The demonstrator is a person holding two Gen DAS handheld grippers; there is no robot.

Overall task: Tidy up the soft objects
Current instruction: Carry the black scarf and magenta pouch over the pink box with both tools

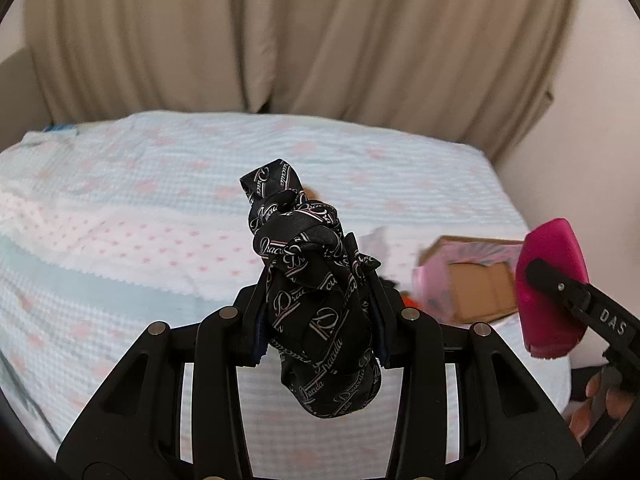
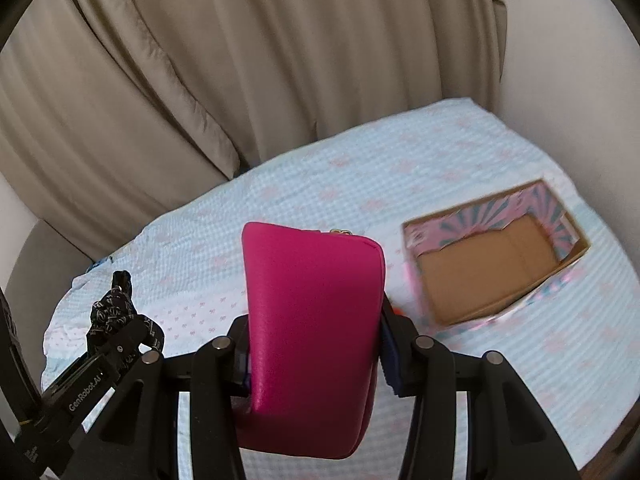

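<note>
My left gripper (image 1: 316, 304) is shut on a black patterned cloth (image 1: 308, 264) with white script lettering, bunched and held above the bed. It also shows in the right wrist view (image 2: 114, 312) at the lower left. My right gripper (image 2: 316, 340) is shut on a magenta pouch (image 2: 312, 332), held upright above the bed. The pouch also shows in the left wrist view (image 1: 552, 292) at the right. An open cardboard box (image 2: 492, 268) with pink and blue patterned sides lies on the bed to the right, its brown bottom bare.
The bed (image 2: 360, 168) has a light blue and white cover with pink marks. Beige curtains (image 1: 280, 32) hang behind it. A wall (image 2: 568, 60) stands at the right. A small orange thing (image 1: 410, 302) lies beside the box.
</note>
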